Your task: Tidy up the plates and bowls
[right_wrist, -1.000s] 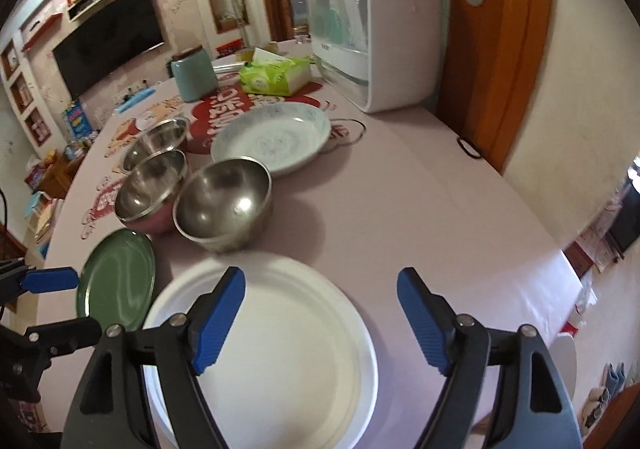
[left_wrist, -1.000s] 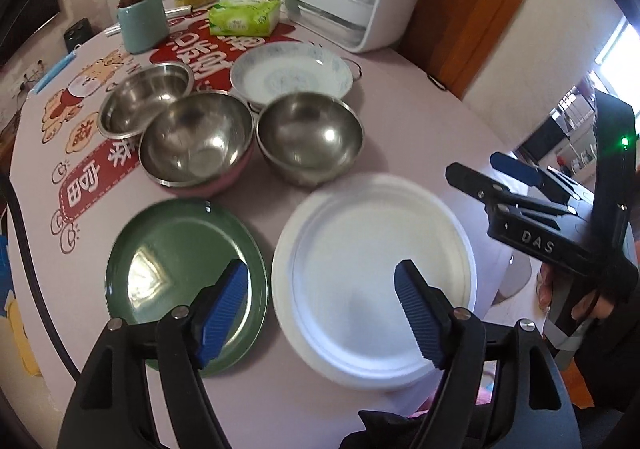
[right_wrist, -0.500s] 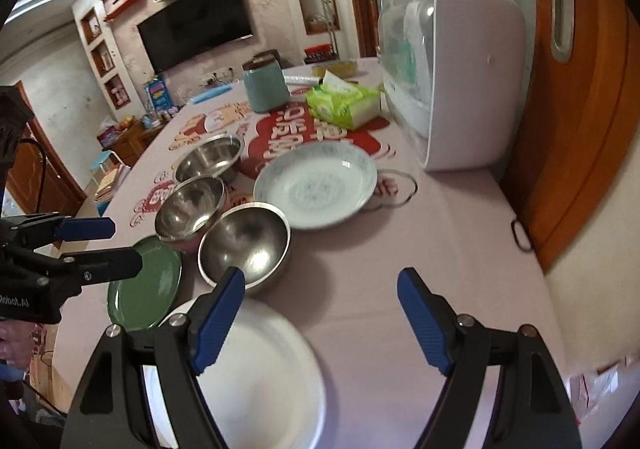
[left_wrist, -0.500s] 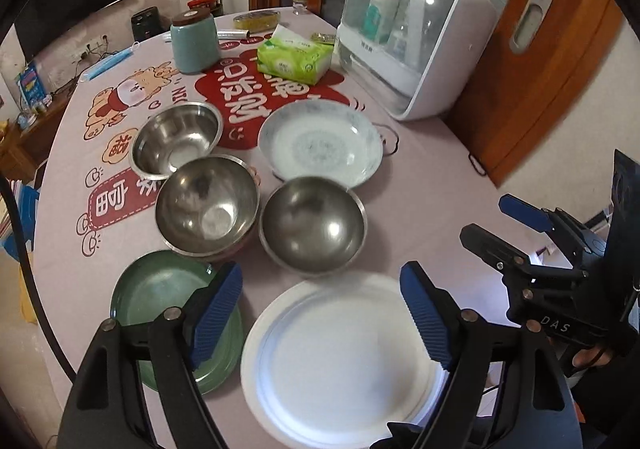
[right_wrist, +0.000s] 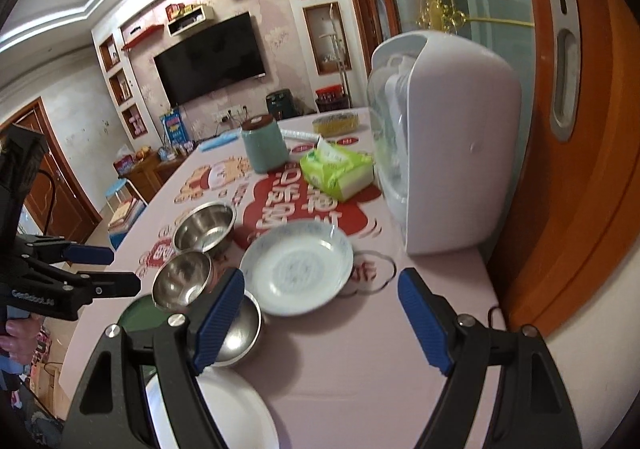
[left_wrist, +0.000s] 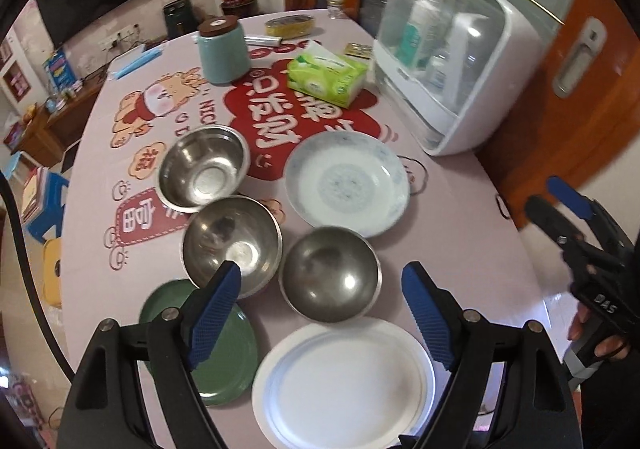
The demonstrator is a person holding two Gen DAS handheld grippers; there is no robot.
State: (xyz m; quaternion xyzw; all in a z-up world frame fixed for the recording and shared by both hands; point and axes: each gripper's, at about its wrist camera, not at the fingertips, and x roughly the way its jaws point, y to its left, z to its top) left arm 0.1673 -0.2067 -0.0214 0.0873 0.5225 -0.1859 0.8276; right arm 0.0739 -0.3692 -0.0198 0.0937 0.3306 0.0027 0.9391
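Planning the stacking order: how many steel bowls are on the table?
3. One bowl sits farthest back on the left, one just in front of it above the green plate, one between the patterned plate and white plate. None looks hidden.

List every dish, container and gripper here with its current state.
left gripper: open, empty
right gripper: open, empty
three steel bowls: upright, empty, unstacked
white plate: flat, empty
green plate: flat, empty
patterned plate: flat, empty
teal canister: upright, lidded
tissue pack: open, tissue protruding
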